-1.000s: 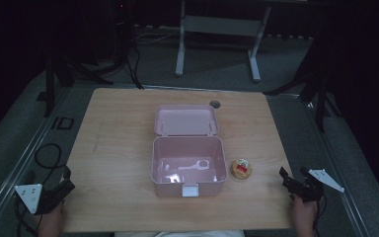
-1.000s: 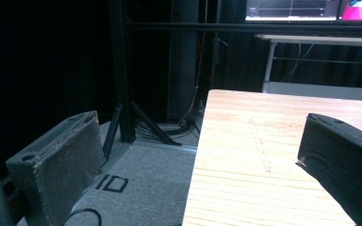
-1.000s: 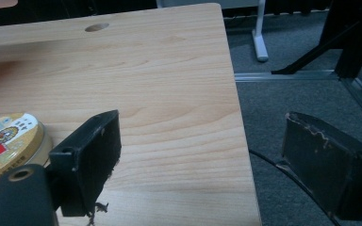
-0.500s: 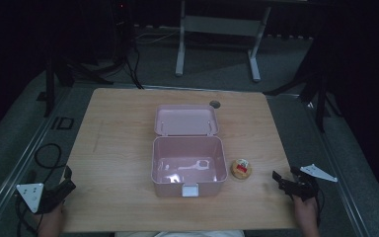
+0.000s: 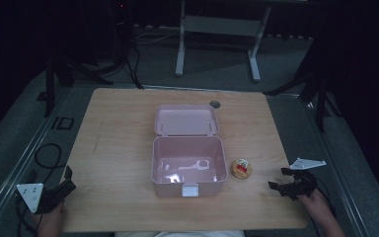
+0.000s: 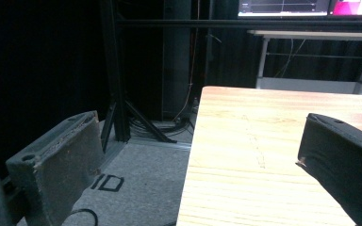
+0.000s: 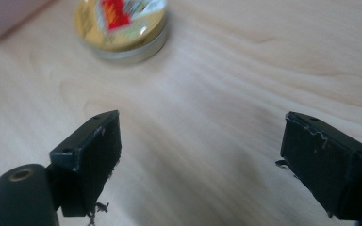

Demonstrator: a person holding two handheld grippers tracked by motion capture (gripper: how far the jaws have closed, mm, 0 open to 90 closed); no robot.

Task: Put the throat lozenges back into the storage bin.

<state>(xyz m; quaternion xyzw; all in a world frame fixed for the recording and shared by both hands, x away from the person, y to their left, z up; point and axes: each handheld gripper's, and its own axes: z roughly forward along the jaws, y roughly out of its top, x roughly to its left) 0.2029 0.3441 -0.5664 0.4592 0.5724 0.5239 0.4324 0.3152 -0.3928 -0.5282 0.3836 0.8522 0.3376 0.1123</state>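
right tongs (image 5: pixel 280 180) nearer gold tin (image 5: pixel 241 169) | jaws apart | left tongs (image 5: pixel 69 180) unmoved

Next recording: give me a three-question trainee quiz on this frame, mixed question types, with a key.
1. True or false: the pink box on the table has its lid shut.
2. Multiple choice: the small round yellow tin lies A) inside the box, B) on the table just right of the box, C) between the jaws of the right claw.
3. Short answer: how do the jaws of the left claw stand, and what is between them?

Key
1. False; the lid is folded back and the box stands open.
2. B; the right claw view shows the tin ahead of the open jaws, apart from them.
3. Wide apart, holding nothing, at the table's near left corner.
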